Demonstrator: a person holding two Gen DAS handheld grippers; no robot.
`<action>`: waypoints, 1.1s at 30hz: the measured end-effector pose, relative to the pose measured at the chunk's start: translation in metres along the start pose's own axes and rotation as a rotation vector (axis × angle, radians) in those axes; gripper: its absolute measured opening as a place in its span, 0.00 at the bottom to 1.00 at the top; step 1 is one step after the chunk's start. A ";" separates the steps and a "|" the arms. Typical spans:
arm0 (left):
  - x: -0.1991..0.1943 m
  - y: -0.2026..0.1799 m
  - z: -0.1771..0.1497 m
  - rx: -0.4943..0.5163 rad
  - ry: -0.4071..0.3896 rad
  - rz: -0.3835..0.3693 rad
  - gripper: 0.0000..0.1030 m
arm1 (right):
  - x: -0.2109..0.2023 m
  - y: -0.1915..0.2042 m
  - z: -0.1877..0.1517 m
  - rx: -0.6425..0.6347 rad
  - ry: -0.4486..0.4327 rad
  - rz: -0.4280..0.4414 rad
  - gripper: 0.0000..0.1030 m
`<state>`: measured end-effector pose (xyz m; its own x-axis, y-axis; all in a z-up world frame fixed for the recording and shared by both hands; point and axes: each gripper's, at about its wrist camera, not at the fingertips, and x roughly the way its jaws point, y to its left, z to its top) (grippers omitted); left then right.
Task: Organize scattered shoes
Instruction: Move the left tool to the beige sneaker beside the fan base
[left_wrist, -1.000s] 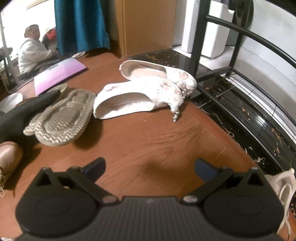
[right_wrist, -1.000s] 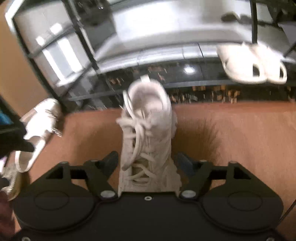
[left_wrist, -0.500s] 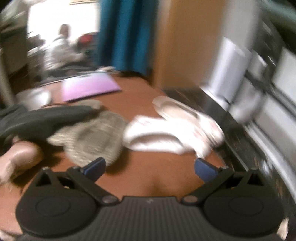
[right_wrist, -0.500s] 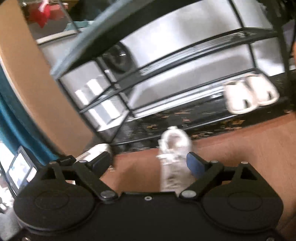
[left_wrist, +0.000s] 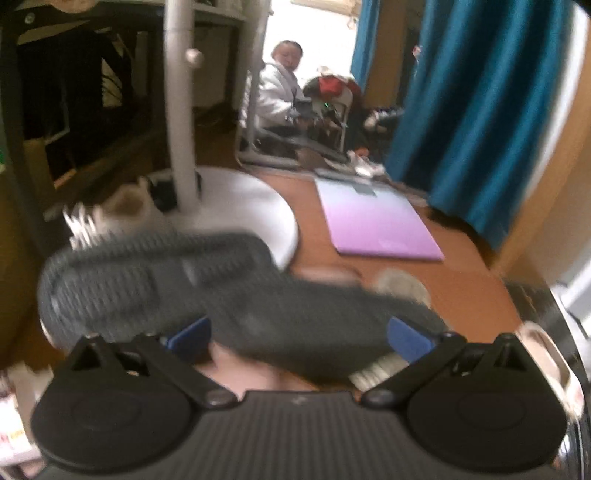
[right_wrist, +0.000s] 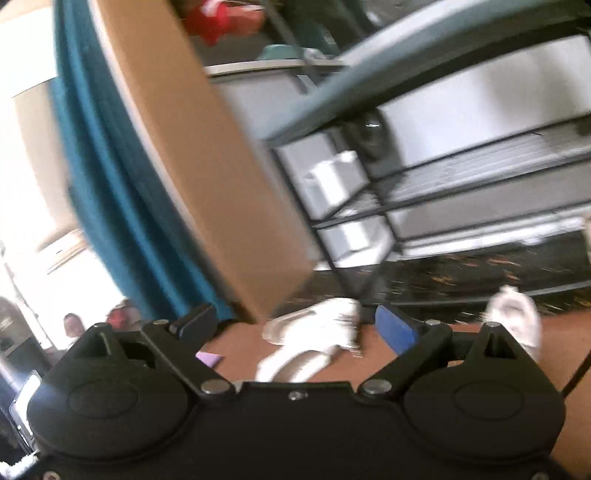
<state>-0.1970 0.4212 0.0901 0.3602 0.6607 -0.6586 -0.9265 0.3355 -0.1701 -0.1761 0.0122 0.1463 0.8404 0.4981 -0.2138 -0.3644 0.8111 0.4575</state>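
In the left wrist view a dark grey shoe (left_wrist: 177, 280) lies sole-up across the brown floor, blurred. My left gripper (left_wrist: 298, 336) is open just in front of it, the shoe's near edge between the blue fingertips (left_wrist: 188, 334). A grey-soled shoe (left_wrist: 402, 284) peeks out behind it. In the right wrist view a pair of white heeled shoes (right_wrist: 310, 332) lies on the floor beyond my open right gripper (right_wrist: 295, 325), which holds nothing. A white sneaker (right_wrist: 513, 317) stands on the floor to the right, by the black shoe rack (right_wrist: 406, 206).
A white fan base (left_wrist: 240, 210) with its pole stands behind the dark shoe. Right of it lies a purple scale (left_wrist: 376, 225), then a blue curtain (left_wrist: 480, 110). A person (left_wrist: 280, 88) sits at the back. A wooden panel (right_wrist: 207, 166) stands left of the rack.
Both views have swung left. The left gripper went from the white heels to the dark shoe. The right gripper drew away from the white sneaker, which now stands to its right.
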 end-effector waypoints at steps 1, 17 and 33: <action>0.005 0.008 0.008 0.001 -0.010 0.011 0.99 | 0.006 0.010 -0.002 0.007 0.006 0.012 0.93; 0.086 0.132 0.095 0.152 -0.049 0.131 0.99 | 0.023 0.163 -0.057 -0.201 0.131 0.292 0.96; 0.156 0.172 0.077 0.305 0.274 0.022 0.98 | 0.034 0.172 -0.079 -0.217 0.236 0.318 0.98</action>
<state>-0.2921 0.6336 0.0142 0.2599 0.4808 -0.8374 -0.8442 0.5341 0.0447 -0.2422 0.1925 0.1491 0.5674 0.7691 -0.2943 -0.6867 0.6391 0.3464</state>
